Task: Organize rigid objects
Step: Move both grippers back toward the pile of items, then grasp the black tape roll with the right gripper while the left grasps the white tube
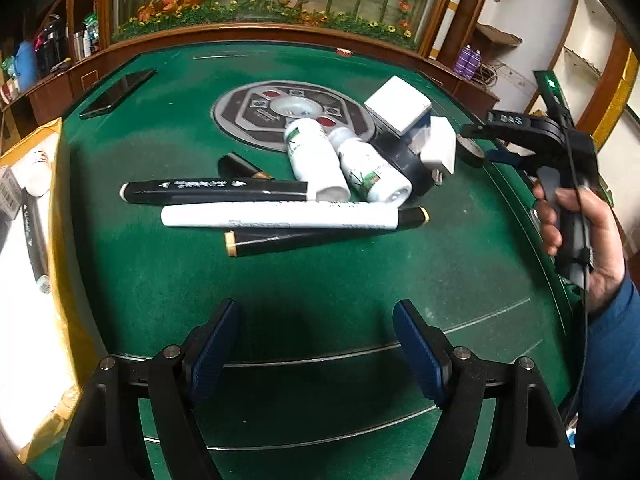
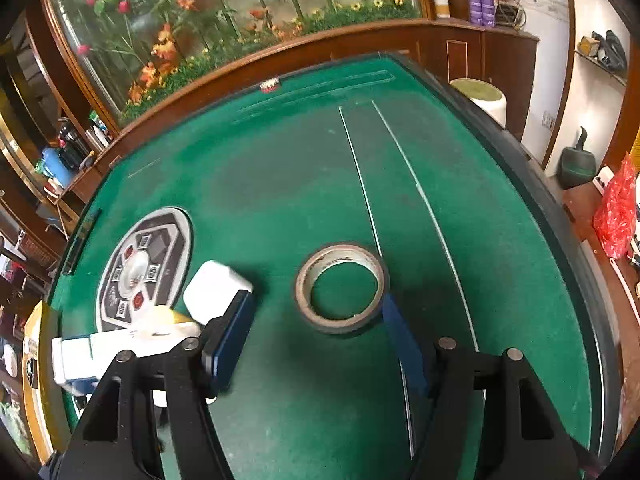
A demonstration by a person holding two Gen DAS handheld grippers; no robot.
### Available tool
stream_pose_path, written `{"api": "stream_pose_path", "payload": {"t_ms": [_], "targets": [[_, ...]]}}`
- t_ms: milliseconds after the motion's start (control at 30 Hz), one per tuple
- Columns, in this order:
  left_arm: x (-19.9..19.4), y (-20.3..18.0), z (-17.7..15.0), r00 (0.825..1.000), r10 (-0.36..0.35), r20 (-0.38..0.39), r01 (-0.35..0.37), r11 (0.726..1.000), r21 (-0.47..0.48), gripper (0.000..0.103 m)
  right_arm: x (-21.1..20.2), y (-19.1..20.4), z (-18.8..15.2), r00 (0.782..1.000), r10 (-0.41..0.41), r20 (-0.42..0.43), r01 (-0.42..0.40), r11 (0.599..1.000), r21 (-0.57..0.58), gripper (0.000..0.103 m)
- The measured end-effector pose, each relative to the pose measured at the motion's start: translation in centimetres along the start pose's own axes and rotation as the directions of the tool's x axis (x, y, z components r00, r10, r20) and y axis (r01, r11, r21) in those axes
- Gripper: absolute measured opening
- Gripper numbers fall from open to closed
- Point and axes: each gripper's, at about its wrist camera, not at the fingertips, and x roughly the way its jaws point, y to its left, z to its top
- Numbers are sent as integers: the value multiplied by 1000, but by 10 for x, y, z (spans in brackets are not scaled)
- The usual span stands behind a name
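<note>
The right gripper point(image 2: 320, 316) stands spread, with the roll of tape point(image 2: 342, 288) flat on the green table point(image 2: 280, 184) between its fingertips, not pressed. The left gripper point(image 1: 316, 332) is also spread and holds nothing; further away lie the markers point(image 1: 280, 216) and two white bottles point(image 1: 344, 160). Only the left view shows this pile and the cardboard box point(image 1: 56, 200) at the table's left edge.

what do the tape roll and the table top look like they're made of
Tape roll: dark, slightly glossy plastic-looking tape on a pale core, likely cardboard. Table top: green felt-like cloth, matte, with worn lighter patches and no glare.
</note>
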Motion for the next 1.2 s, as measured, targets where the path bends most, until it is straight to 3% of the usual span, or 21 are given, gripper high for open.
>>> {"api": "stream_pose_path", "payload": {"t_ms": [133,233,367,433,667,733,833,967,1133,1200], "targets": [[0,-6,-1,1000,-2,1,2,999,37,82,9,-2,3,998,-49,-37,47,998,-33,69],[0,-8,-1,1000,-5,0,5,999,45,82,16,0,2,997,-40,-63,37,998,-52,70],[1,-7,-1,1000,-2,-1,2,999,44,82,17,7,-6,996,-79,-39,74,989,-125,71],[0,-7,-2,1000,2,4,-2,999,41,82,17,7,-4,995,-93,-29,88,986,-143,57],[-7,9,13,1000,17,12,-16,1000,-20,82,-23,20,-8,994,67,90,-53,987,-149,57],[-14,18,27,998,57,21,-56,998,-43,82,-27,20,-9,991,109,82,-97,986,-136,57],[-19,34,55,997,61,41,-58,995,-85,82,-27,13,-10,985,164,46,-159,983,-96,57],[1,58,89,993,119,2,-118,983,-138,82,-32,14,-6,979,198,40,-194,978,-82,57],[31,83,97,992,109,-70,-123,962,-244,82,-34,16,-5,975,218,34,-215,974,-73,57],[29,77,93,992,112,-63,-123,967,-225,82,-35,15,-5,974,225,30,-223,973,-64,57]]}}
